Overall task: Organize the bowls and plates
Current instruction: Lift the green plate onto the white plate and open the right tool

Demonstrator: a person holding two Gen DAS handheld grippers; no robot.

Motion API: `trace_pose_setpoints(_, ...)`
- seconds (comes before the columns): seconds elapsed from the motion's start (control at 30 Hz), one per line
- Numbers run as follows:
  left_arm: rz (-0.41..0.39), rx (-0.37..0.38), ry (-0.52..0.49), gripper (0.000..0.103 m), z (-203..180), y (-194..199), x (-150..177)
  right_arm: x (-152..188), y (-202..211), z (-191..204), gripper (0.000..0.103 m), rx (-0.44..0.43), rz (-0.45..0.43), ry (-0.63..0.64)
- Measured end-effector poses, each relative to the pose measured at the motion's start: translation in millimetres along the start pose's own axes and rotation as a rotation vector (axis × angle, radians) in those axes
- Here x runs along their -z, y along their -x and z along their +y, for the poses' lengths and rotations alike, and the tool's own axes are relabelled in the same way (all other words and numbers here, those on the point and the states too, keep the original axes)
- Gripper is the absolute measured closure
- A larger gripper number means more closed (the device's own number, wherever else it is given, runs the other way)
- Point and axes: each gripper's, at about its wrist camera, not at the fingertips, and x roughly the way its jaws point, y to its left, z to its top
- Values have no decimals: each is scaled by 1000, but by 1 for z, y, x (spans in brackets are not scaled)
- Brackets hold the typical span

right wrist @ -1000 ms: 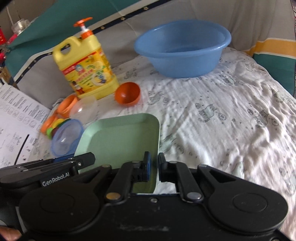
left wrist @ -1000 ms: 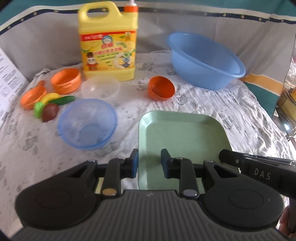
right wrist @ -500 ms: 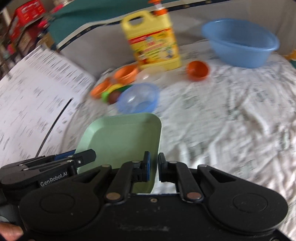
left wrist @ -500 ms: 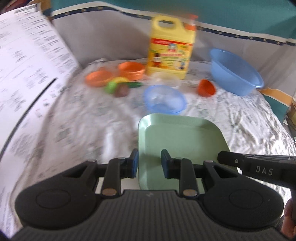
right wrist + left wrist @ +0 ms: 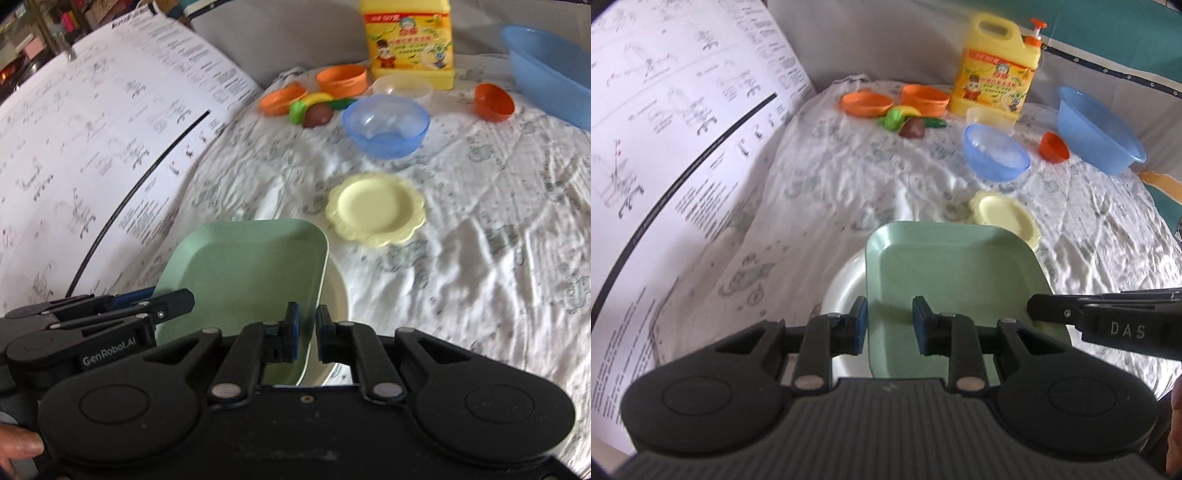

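Note:
Both grippers hold a square green plate [image 5: 956,273] by its near corners; it also shows in the right wrist view [image 5: 243,273]. My left gripper [image 5: 889,325] is shut on its left edge. My right gripper [image 5: 306,332] is shut on its right edge. The plate hangs just above a round white plate [image 5: 842,288], whose rim also shows in the right wrist view [image 5: 338,295]. A scalloped yellow plate [image 5: 376,208] lies beyond. A clear blue bowl [image 5: 386,123], a clear bowl [image 5: 402,88], orange bowls [image 5: 341,79] and a small orange cup [image 5: 493,101] stand further back.
A large printed paper sheet [image 5: 665,147] rises along the left. A yellow detergent jug [image 5: 995,86] and a blue basin [image 5: 1097,136] stand at the back. Toy fruit [image 5: 314,109] lies by the orange bowls. A wrinkled white cloth [image 5: 480,258] covers the surface.
Both grippers have carried the green plate back and to the left. The white plate and the yellow plate have come into view beneath and beyond it.

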Motion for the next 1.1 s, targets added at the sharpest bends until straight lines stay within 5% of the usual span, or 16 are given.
trace_pose_setpoints(0.5, 55, 1, -8, 77, 6, -26, 10, 10, -24, 0, 91, 20, 76, 24)
trace_pose_setpoints(0.73, 65, 2, -13, 74, 4, -30, 14, 10, -23, 4, 68, 12, 61, 45)
trace_pose_setpoints(0.83, 47, -4, -14, 50, 4, -27, 13, 8, -19, 3, 57, -5, 50, 38)
trace_pose_setpoints(0.93, 3, -24, -13, 32, 4, -16, 10, 5, -10, 6, 37, -10, 15, 49)
trace_pose_setpoints(1.0, -24, -60, -2, 10, 7, -10, 6, 4, -3, 6, 21, 10, -20, 61)
trace_pose_setpoints(1.1, -52, -62, 51, 0, 17, -2, 1, 0, 8, 2, 5, -1, -59, 53)
